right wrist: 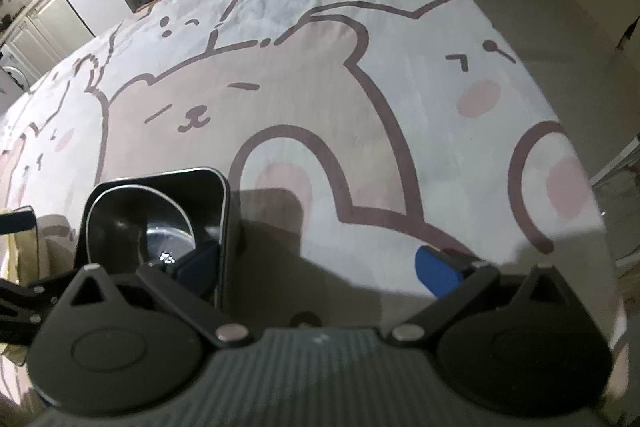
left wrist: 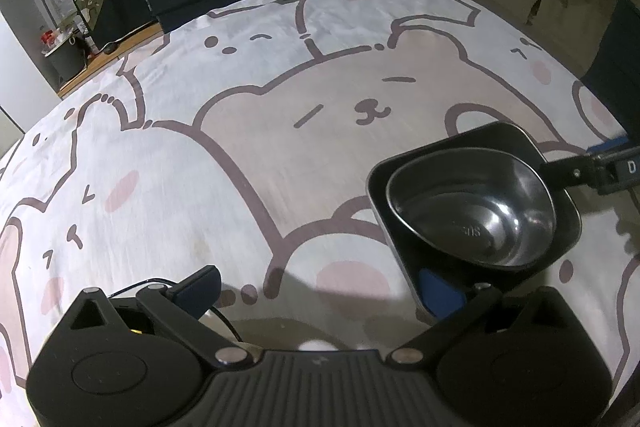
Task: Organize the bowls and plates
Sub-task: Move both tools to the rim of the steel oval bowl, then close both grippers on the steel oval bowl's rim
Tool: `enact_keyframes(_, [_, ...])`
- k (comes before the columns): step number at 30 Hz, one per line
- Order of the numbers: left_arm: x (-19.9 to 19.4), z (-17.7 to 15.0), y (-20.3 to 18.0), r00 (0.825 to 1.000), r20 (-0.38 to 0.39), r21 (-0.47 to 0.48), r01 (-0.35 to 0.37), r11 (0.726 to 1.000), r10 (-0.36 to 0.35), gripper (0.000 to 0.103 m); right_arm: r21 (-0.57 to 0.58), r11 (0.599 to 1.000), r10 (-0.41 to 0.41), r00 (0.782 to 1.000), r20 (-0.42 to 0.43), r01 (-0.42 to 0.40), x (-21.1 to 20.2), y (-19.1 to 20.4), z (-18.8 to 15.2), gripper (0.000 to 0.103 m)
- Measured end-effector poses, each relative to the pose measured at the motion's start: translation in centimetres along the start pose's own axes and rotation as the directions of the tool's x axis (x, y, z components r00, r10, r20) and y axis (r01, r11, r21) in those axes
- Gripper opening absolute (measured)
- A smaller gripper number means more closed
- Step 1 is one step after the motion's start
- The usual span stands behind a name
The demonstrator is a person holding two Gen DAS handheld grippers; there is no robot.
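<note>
1. The left claw (left wrist: pixel 320 291) gapes wide; its right blue pad overlaps the near corner of the black square plate (left wrist: pixel 560 195), contact unclear.
2. A steel bowl (left wrist: pixel 472 215) sits in that plate, lower right of the frame, on the bear-print tabletop (left wrist: pixel 240 107).
3. The right claw (right wrist: pixel 316 267) is spread open too; its left pad hides behind the plate's rim, lower left.

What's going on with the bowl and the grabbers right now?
Left gripper jaws wide open, right gripper too. Round steel bowl sits inside square black plate on bear-print tablecloth. One pad of each gripper beside the plate; nothing blocking.
</note>
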State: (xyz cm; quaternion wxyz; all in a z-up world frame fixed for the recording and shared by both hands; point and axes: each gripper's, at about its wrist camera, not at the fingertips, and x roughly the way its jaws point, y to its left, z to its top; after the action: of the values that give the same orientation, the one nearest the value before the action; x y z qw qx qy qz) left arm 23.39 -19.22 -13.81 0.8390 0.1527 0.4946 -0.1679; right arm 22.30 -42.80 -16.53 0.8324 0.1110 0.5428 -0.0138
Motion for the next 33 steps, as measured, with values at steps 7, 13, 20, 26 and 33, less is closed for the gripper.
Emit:
enact_keyframes(7, [0.4,0.2,0.1,1.000,-0.002,-0.011,-0.002,1.000,0.002,0.103,0.019,0.999,0.046,0.999,-0.002,-0.046,0.3,-0.9,-0.2,0.103])
enact_keyframes(13, [0.6,0.4,0.2,1.000,0.000,-0.027,-0.002,1.000,0.002,0.101,-0.003,0.999,0.037,0.999,0.007,-0.037,0.2,-0.7,-0.4,0.103])
enact_keyframes(20, [1.1,0.7,0.4,0.999,-0.005,-0.061,0.040,0.997,-0.040,0.087,-0.073,0.996,-0.041,0.999,0.016,0.042,-0.1,0.9,-0.1,0.103])
enact_keyframes(26, [1.0,0.8,0.8,0.992,0.003,-0.135,0.129,0.982,-0.130,0.058,-0.047,0.997,-0.064,0.998,-0.016,0.063,0.1,1.3,0.3,0.102])
enact_keyframes(33, [1.0,0.7,0.8,0.972,0.017,-0.197,0.232,0.953,-0.233,0.024,-0.005,1.000,0.019,0.999,-0.044,-0.019,-0.4,1.6,0.7,0.067])
